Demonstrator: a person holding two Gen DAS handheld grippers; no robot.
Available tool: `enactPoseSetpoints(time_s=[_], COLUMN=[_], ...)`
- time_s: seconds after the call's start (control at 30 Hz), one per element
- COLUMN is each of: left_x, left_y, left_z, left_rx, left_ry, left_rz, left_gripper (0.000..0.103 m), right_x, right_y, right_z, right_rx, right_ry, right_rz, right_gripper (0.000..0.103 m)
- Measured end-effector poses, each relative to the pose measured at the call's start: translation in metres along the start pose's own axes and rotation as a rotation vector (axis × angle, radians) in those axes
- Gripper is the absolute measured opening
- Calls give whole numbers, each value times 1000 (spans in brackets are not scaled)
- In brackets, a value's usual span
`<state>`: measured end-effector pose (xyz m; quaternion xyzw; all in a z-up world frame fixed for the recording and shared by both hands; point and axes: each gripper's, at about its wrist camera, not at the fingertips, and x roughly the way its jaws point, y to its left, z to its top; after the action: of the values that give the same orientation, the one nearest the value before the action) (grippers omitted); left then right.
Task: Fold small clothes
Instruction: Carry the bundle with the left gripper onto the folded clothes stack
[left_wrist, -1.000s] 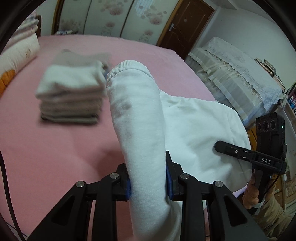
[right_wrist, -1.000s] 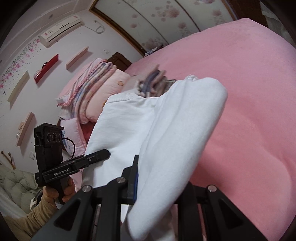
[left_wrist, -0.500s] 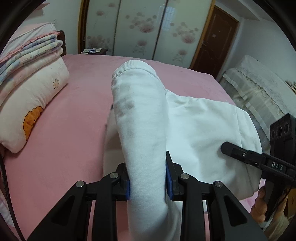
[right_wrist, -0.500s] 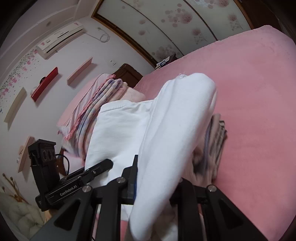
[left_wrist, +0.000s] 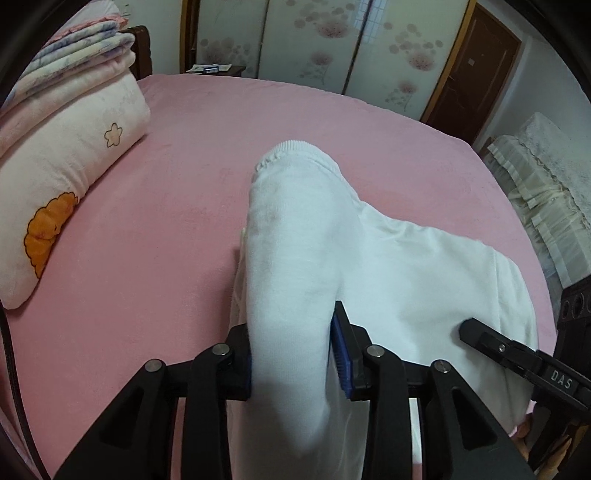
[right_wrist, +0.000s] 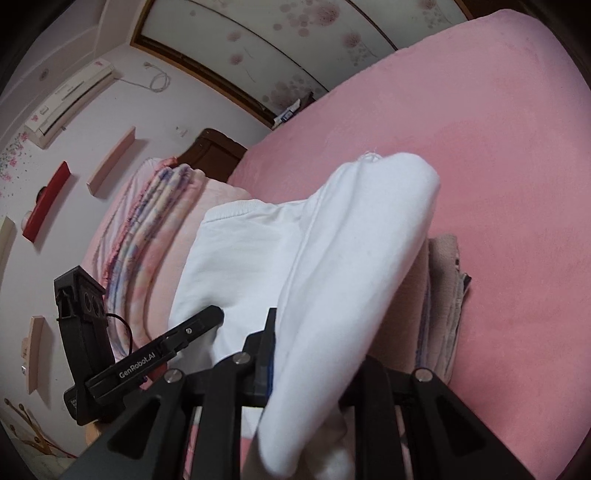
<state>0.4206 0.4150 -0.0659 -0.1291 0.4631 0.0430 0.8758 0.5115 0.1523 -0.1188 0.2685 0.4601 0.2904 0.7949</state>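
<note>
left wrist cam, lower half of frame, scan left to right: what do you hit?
Flower-print pillow → bare pink bed cover → white garment running through the left gripper → right gripper at the frame's right edge.

Place: a bedroom in a home.
Bed: wide, under a pink sheet (left_wrist: 184, 229), with a dark wooden headboard (right_wrist: 214, 155).
Bedding: a pale pink pillow (left_wrist: 62, 177) with flower prints, folded quilts (left_wrist: 70, 55) piled on top.
Storage: sliding wardrobe doors (left_wrist: 306, 40) with a blossom pattern.
Walls: an air conditioner (right_wrist: 70, 103) and small shelves (right_wrist: 110, 162).
Exit: a brown wooden door (left_wrist: 472, 74).
</note>
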Motion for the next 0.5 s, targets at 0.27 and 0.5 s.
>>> enactPoseSetpoints(time_s=[0.27, 0.5], left_x=[-4, -17], left_y=[22, 19], left_z=[-19, -48], left_rx=[-23, 12], left_ry=[-46, -159], left_rz=[37, 107], left_gripper=[66, 84], right_x=[-9, -50], right_y=[0, 15], right_z=[-11, -32], right_rx=[-133, -406], right_ry=[42, -40], right_rz=[-80, -302], right_gripper=[33, 65])
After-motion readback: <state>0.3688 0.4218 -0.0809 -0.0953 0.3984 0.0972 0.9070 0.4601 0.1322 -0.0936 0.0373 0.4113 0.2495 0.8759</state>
